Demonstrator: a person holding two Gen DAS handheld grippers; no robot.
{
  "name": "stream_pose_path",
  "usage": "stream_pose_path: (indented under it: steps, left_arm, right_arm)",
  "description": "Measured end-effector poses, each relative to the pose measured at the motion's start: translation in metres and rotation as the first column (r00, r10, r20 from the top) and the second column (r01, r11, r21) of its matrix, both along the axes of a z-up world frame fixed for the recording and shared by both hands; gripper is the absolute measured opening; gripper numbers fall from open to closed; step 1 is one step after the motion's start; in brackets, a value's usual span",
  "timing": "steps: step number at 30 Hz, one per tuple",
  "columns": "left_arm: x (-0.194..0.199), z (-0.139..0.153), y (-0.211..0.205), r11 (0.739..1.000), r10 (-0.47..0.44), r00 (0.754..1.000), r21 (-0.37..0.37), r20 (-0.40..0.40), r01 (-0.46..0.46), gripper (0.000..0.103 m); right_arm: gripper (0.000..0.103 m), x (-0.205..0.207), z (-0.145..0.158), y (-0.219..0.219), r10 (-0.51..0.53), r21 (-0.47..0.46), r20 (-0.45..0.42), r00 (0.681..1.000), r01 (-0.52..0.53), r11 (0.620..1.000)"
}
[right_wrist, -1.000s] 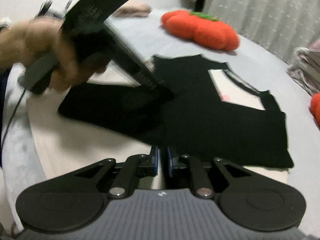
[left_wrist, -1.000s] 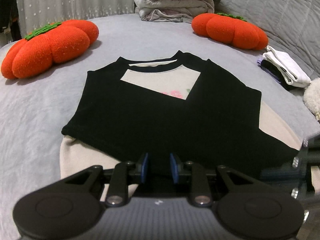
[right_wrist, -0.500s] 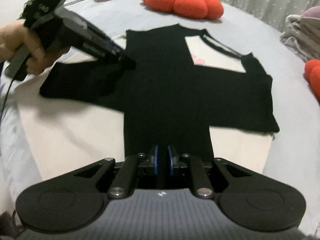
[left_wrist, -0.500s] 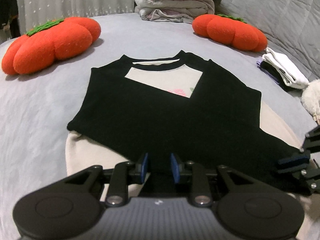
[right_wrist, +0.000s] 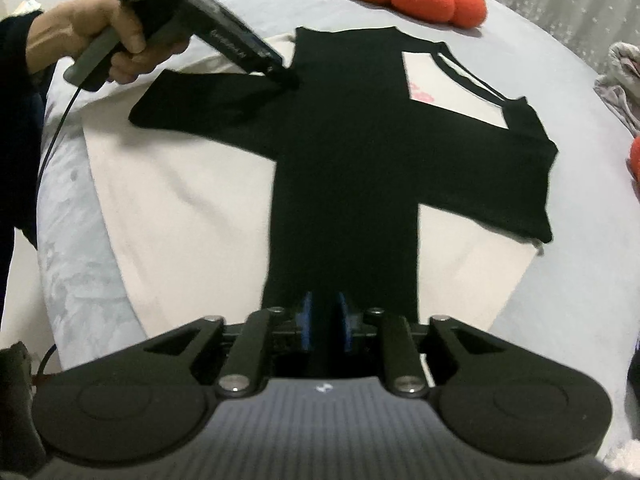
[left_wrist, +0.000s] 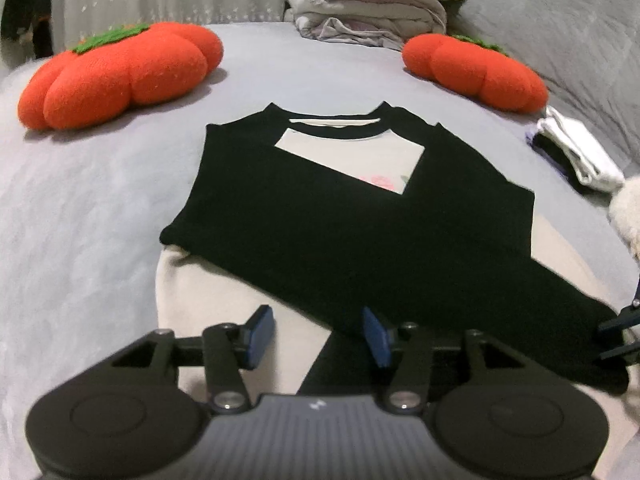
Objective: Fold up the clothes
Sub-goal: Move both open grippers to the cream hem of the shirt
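A cream shirt (left_wrist: 224, 300) with black sleeves (left_wrist: 360, 240) and a black collar lies flat on the grey bed, both sleeves folded across its front. My left gripper (left_wrist: 319, 334) hangs low over one sleeve end with its jaws opening; the pads stand clear of the cloth. The right wrist view shows it in a person's hand (right_wrist: 116, 36), tips down on the sleeve (right_wrist: 224, 108). My right gripper (right_wrist: 325, 322) sits over the other sleeve's cuff (right_wrist: 344, 240); its jaws are opening too, with the black cloth between the pads. Its tip shows at the left wrist view's right edge (left_wrist: 624, 332).
Two orange pumpkin cushions (left_wrist: 116, 76) (left_wrist: 476, 72) lie beyond the shirt, with a pile of folded bedding (left_wrist: 368, 8) behind them. Folded white and dark clothes (left_wrist: 576, 156) and something white and fluffy (left_wrist: 628, 212) sit at the right. Grey bed cover (left_wrist: 80, 208) surrounds the shirt.
The left jaws have spread wide and let go of the sleeve end. The right gripper has drawn its sleeve straight across the shirt's front, and its jaws have parted a little.
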State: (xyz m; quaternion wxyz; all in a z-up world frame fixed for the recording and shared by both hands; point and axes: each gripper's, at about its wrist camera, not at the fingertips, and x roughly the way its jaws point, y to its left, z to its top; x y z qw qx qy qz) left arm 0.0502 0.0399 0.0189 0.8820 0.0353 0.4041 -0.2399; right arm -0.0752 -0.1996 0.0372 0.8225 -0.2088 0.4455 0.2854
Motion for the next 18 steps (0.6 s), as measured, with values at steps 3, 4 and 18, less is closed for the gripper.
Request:
stream_pose_path:
  steps: [3,4,18]
  left_arm:
    - [0.003,0.001,0.010,0.999,0.034,0.999,-0.036,-0.021,-0.035,0.051]
    - [0.004,0.002,0.012,0.998,0.045,0.999,-0.035,-0.020,-0.046,0.051]
    - [-0.001,0.000,0.010,0.999,0.044,0.999,0.005,0.003,-0.044,0.051]
  right_arm:
    - [0.027,0.000,0.007,-0.008,-0.020,0.022,0.031,0.999,0.020,1.000]
    - [0.027,0.000,0.010,-0.009,-0.030,0.033,0.044,0.999,0.028,0.999]
    - [0.024,0.017,0.001,0.012,-0.083,0.087,0.067,0.994,0.077,0.993]
